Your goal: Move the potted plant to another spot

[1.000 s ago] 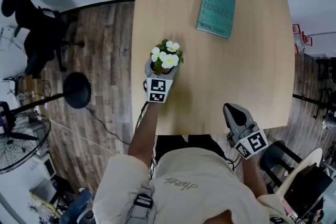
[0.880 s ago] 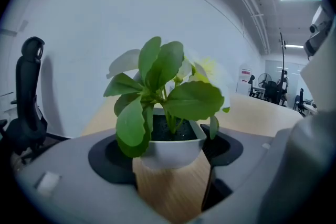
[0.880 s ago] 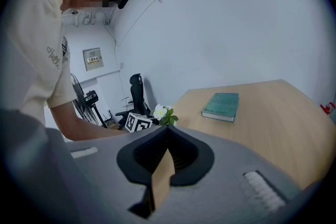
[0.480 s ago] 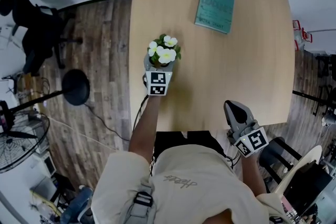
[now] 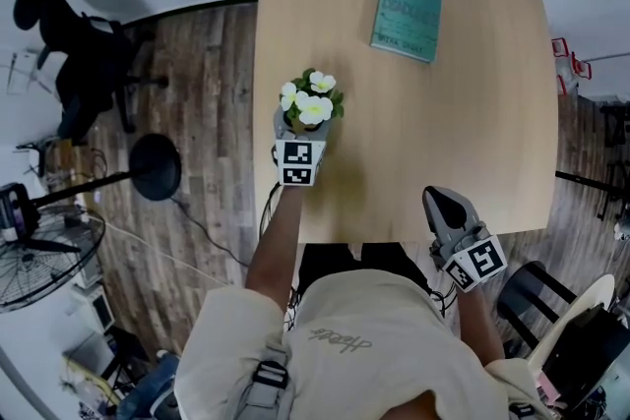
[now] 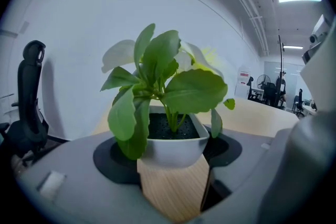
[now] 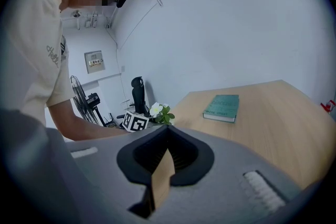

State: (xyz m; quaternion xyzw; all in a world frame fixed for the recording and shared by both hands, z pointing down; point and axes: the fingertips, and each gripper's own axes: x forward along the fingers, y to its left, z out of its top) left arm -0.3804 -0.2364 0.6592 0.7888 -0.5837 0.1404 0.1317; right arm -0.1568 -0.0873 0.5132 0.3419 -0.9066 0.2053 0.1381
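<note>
Logged potted plant (image 5: 310, 105) clamped in left gripper (image 5: 301, 128), nudged toward 6 o'clock since before; right gripper (image 5: 441, 202) closed.

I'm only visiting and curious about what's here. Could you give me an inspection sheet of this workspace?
Surface: wooden table, light wood.
Job's things: potted plant, white flowers, near the table's left edge.
Clutter: teal book, flat, far side.
Grippers: left hand-held gripper shut on the potted plant; right hand-held gripper shut, empty, near edge.
Cables: one cable on the floor.
Surroundings: office chair, fan, wood floor.
</note>
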